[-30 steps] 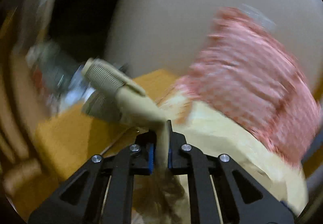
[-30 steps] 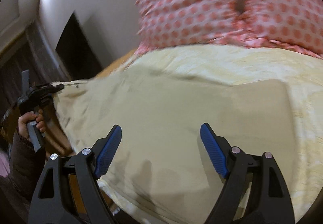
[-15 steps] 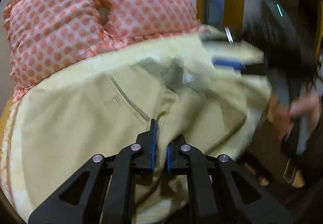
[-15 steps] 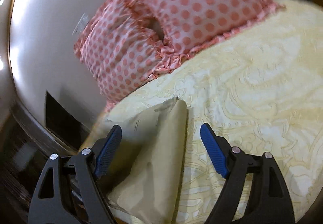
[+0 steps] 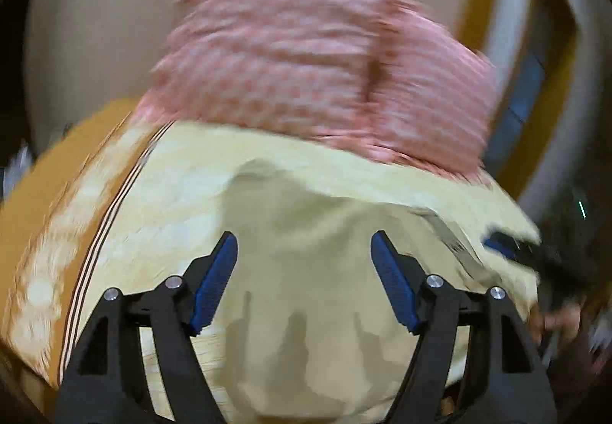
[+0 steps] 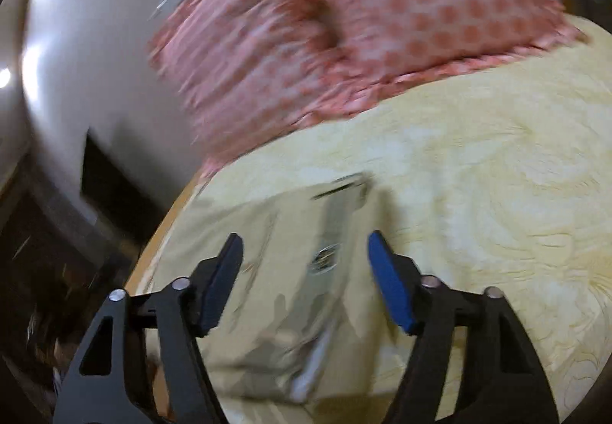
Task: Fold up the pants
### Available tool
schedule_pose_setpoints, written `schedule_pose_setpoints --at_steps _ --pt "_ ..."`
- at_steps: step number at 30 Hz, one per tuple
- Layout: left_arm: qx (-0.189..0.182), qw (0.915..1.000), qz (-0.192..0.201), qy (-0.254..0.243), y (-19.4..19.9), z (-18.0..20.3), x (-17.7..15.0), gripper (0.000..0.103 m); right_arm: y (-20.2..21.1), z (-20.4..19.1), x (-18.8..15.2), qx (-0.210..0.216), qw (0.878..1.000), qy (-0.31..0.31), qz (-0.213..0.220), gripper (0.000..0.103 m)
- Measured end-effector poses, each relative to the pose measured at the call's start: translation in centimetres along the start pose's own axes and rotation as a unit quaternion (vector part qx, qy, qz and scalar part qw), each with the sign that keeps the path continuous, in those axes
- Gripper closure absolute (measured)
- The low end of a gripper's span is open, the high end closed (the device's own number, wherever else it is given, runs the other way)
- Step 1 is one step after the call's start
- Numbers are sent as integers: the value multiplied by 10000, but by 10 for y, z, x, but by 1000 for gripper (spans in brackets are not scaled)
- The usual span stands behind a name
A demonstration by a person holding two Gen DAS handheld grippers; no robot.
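The beige pants (image 5: pixel 306 271) lie folded on the pale yellow bedspread (image 5: pixel 183 194) near the bed's front edge. My left gripper (image 5: pixel 304 278) is open and empty just above the pants. In the right wrist view the pants (image 6: pixel 290 263) lie as a folded bundle, with the grey waistband and a button showing between the jaws. My right gripper (image 6: pixel 304 278) is open and empty above them. It also shows blurred at the right edge of the left wrist view (image 5: pixel 512 248). Both views are motion-blurred.
Pink polka-dot pillows (image 6: pixel 382 22) lean against the white headboard (image 6: pixel 95 41) at the back of the bed. The patterned bedspread (image 6: pixel 497 194) stretches to the right. An orange bed edge (image 5: pixel 49 175) runs on the left. A dark floor area (image 6: pixel 57 252) lies beyond it.
My left gripper has opened and let go of the pants, which now lie folded on the bed. Both cameras have swung; my right gripper has moved over the pants' waistband.
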State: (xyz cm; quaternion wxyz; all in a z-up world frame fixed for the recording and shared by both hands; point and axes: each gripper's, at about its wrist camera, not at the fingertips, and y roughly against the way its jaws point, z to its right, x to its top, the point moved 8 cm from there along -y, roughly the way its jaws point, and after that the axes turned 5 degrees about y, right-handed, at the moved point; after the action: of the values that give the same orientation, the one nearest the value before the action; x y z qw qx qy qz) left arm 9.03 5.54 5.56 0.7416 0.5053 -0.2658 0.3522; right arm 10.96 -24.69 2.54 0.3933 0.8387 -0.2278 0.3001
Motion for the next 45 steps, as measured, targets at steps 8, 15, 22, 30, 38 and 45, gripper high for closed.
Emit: schedule_pose_setpoints --at_steps 8,15,22,30,38,45 --pt "540 9974 158 -449 9 -12 -12 29 -36 7 -42 -479 9943 343 -887 55" --pt "494 9972 27 -565 -11 -7 -12 26 -37 -2 -51 -327 9940 588 -857 78" --pt "547 9970 82 -551 -10 -12 -8 21 15 -15 -41 358 9983 401 -243 92" --pt "399 9965 -473 -564 -48 -28 1 17 4 32 -41 -19 9993 -222 -310 45" --pt "-126 9899 -1308 -524 -96 -27 2 17 -40 62 -9 -294 9970 -267 -665 42" --pt "-520 9785 -1949 -428 -123 -22 -7 19 -60 61 -2 -191 9961 -63 -864 56"
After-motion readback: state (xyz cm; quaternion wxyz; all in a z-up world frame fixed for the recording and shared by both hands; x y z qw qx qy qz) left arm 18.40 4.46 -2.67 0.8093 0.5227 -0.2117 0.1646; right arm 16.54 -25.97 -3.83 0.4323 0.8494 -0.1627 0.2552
